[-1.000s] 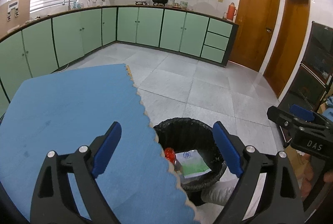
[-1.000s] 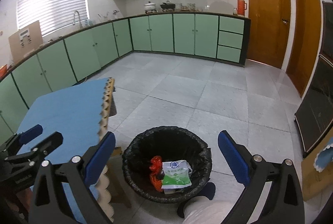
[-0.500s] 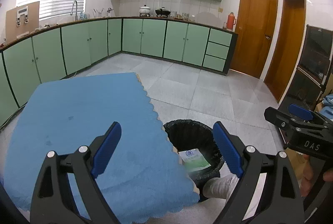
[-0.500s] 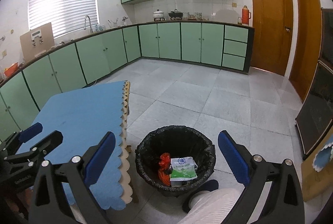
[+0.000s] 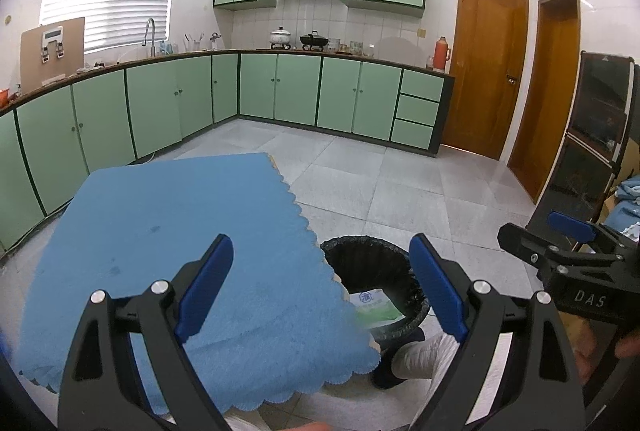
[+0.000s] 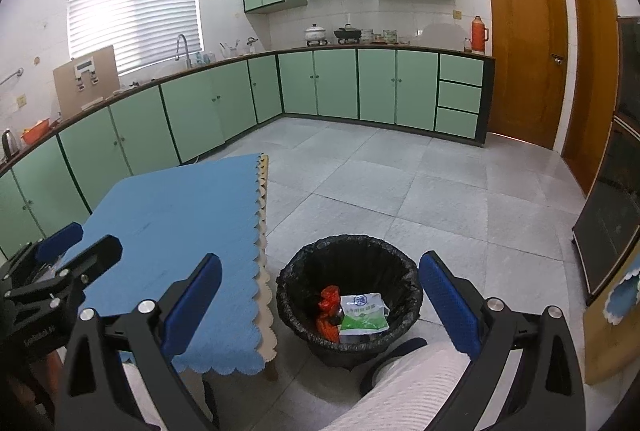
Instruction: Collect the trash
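i see my left gripper (image 5: 322,285) and right gripper (image 6: 320,301) both wide open and holding nothing, above the black bin (image 6: 350,301) with trash beside the blue table (image 6: 176,207).

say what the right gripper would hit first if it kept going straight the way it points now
Probably the trash bin: the open right gripper points down into its mouth, toward the green-white packet inside. Depth is uncertain.

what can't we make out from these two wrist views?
- Trash bin contents, left wrist view: the blue tablecloth edge covers most; only the green-white packet shows.
- Bin bottom, right wrist view: packet and red wrapper cover it.
- Packet print: too small.
- Person: cut off by the bottom edge.
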`<state>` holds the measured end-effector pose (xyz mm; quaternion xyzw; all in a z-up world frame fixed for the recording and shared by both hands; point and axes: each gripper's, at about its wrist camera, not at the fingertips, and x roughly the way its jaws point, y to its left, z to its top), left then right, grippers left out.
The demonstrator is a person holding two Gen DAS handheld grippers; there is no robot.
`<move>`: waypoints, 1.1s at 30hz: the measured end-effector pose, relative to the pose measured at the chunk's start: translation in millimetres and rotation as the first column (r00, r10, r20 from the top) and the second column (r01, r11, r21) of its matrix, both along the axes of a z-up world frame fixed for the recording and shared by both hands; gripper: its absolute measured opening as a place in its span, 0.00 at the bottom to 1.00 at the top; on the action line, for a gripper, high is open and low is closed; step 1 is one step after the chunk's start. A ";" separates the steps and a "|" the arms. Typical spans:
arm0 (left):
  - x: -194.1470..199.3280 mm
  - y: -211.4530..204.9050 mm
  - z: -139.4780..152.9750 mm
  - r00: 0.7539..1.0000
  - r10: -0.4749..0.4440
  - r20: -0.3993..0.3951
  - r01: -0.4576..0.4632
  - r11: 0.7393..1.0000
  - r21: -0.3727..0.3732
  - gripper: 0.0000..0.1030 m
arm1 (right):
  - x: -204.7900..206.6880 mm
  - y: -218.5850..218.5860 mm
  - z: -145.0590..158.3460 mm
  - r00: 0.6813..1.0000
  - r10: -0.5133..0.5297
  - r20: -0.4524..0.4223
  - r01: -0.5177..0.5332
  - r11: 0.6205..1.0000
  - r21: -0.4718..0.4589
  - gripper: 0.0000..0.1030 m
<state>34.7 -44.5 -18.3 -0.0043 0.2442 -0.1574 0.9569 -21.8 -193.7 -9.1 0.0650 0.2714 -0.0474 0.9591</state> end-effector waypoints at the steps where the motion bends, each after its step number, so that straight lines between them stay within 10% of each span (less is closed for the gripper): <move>1: -2.1 0.4 0.2 1.000 0.002 0.003 -0.002 1.000 0.001 0.84 | -1.4 0.2 0.4 1.000 0.002 0.001 -0.002 1.000 0.000 0.94; 33: -15.7 9.1 -2.9 1.000 0.015 0.018 -0.015 1.000 0.008 0.84 | -9.0 9.8 -1.1 0.999 0.030 0.020 -0.030 1.000 -0.007 0.94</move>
